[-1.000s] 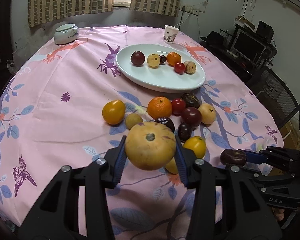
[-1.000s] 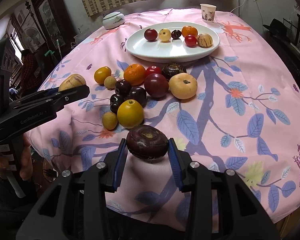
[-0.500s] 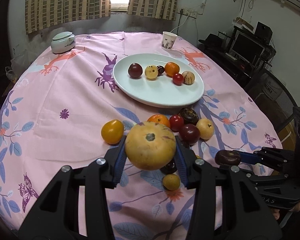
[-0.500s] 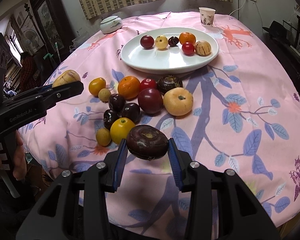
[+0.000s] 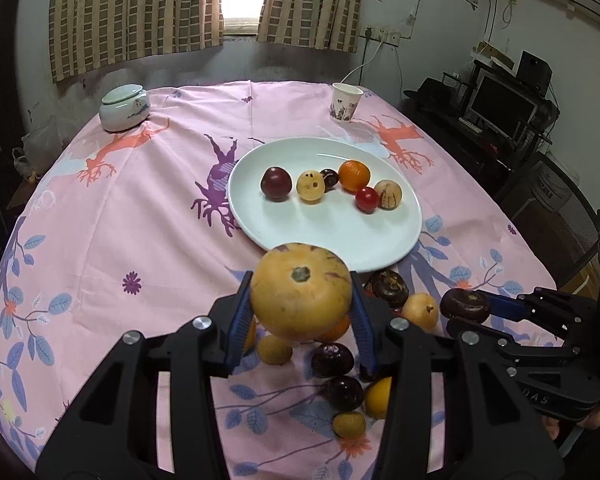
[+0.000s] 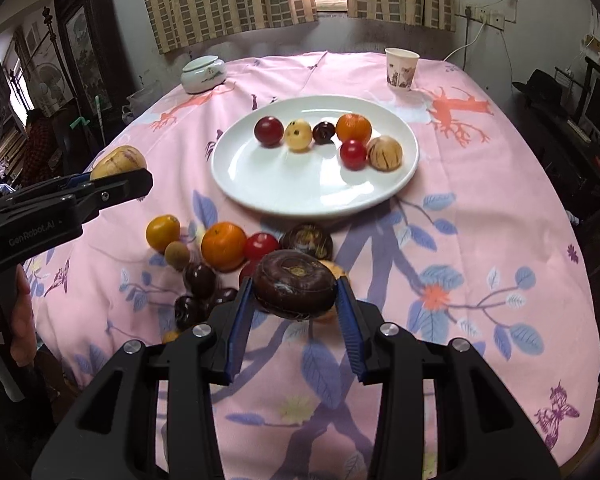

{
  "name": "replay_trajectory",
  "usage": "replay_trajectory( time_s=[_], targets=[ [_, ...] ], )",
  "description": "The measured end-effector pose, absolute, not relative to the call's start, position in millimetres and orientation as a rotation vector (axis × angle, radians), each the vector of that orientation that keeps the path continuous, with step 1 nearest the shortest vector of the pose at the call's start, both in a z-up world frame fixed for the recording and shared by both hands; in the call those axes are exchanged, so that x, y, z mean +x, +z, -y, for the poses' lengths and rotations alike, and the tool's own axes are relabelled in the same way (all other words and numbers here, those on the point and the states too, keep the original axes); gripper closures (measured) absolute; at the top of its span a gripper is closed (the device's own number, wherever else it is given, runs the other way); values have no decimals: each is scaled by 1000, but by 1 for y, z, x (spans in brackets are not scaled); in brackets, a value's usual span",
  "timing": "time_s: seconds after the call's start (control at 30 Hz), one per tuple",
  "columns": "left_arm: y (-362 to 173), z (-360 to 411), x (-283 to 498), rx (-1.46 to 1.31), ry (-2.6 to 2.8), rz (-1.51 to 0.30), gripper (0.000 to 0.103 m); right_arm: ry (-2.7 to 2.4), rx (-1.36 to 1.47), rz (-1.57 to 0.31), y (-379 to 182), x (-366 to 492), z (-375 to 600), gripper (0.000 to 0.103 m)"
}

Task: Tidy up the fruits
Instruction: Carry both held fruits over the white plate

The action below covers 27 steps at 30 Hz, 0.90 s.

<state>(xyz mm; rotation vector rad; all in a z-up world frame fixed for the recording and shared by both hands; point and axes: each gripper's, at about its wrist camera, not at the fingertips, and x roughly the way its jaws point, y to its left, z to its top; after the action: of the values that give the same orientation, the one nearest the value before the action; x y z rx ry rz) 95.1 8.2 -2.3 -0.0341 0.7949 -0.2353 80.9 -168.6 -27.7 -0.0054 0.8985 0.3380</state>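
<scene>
Left jaws: the left gripper [image 5: 300, 308] pinches a tan fruit [image 5: 300, 292] across its widest part, stem scar facing the camera; lower centre of the left view.
Right jaws: the right gripper [image 6: 296, 300] pinches a dark fruit [image 6: 294, 285] by its flat sides; lower centre of the right view.
Plate [image 6: 260, 184]: white, mid-frame on the bench [image 6: 480, 184], six small fruits in a loose row along its far half, the near half bare.
Loose fruit: a cluster lies on the cloth just below the plate's near rim, among them an orange [image 6: 223, 245], a yellow fruit [image 6: 163, 232] and a red one [image 6: 261, 246].
Handling, tan fruit: looks round, smooth and firm, likely fairly light; it could roll once let go, so set it down on the flat of the plate, not the sloped rim.
Handling, dark fruit: squat and glossy, probably slippery; the grip on the flat flanks seems sound.
Hold for the rest: take each across its middle, gently, since ripe skins may bruise.
Crowding: the cluster's fruits touch, so picking one may nudge its neighbours.
</scene>
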Motion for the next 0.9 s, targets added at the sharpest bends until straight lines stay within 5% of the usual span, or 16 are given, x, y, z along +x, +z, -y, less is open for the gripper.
replay_trajectory(
  time_s=[0.4,0.9],
  targets=[
    [-20,7,192,13,-204,-901,57,312,-68,-854,-12,167,148,62],
    [-56,15,266,-47,-185,-1012,57,300,-122,-950,-57,264,128,62]
  ],
)
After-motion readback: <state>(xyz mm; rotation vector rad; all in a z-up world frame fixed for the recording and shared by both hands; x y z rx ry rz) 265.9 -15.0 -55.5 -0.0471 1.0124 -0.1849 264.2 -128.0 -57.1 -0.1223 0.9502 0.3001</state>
